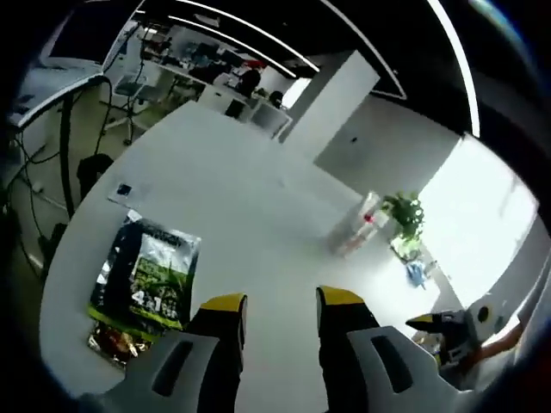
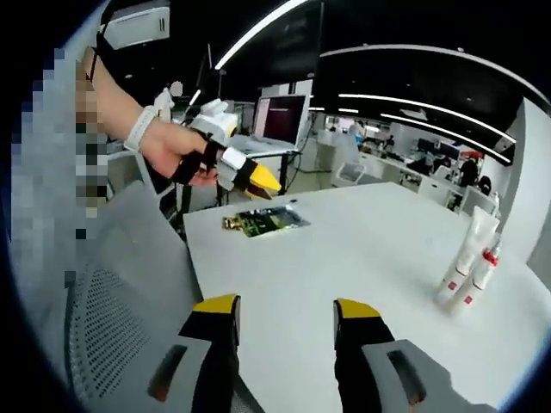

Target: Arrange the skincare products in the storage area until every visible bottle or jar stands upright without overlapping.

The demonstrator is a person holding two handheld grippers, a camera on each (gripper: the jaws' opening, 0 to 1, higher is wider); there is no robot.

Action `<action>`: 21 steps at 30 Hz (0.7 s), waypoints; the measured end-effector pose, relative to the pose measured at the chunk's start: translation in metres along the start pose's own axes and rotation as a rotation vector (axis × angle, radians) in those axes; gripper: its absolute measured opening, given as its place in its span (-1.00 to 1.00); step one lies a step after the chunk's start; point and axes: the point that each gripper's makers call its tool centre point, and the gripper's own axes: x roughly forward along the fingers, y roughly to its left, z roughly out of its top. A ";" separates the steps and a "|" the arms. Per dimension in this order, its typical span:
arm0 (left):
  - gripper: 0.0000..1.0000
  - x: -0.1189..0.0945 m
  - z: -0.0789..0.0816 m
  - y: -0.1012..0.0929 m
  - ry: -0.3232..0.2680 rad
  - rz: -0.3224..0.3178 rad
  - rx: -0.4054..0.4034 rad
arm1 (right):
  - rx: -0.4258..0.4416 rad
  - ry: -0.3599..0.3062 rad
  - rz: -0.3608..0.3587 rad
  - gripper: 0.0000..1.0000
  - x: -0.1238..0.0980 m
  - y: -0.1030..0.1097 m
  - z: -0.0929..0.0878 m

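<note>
Both tongs [image 1: 280,305] [image 2: 284,311] agape; white tubes [image 2: 469,258] upright, red caps.

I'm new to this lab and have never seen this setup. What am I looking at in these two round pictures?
A person holds a two-jaw gripper in each hand, and each carries a fisheye camera looking forward along its jaws. In the left gripper view, the left gripper is open and holds nothing above a white table. On the table lie a dark green packet and, farther off, pale skincare tubes. The right gripper view shows the right gripper, also open and holding nothing, with the tubes standing upright to its right. The person's hand holds the left gripper there, raised over the table's far corner.
</note>
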 end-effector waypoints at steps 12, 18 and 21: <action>0.95 0.024 0.006 0.085 0.229 0.334 0.256 | 0.012 0.038 -0.027 -0.22 -0.001 -0.007 -0.009; 0.98 0.034 -0.010 0.103 0.370 0.380 0.391 | 0.023 0.053 -0.032 -0.24 0.000 -0.009 -0.012; 0.94 0.037 -0.018 0.110 0.407 0.398 0.379 | 0.024 0.066 -0.038 -0.26 0.000 -0.011 -0.015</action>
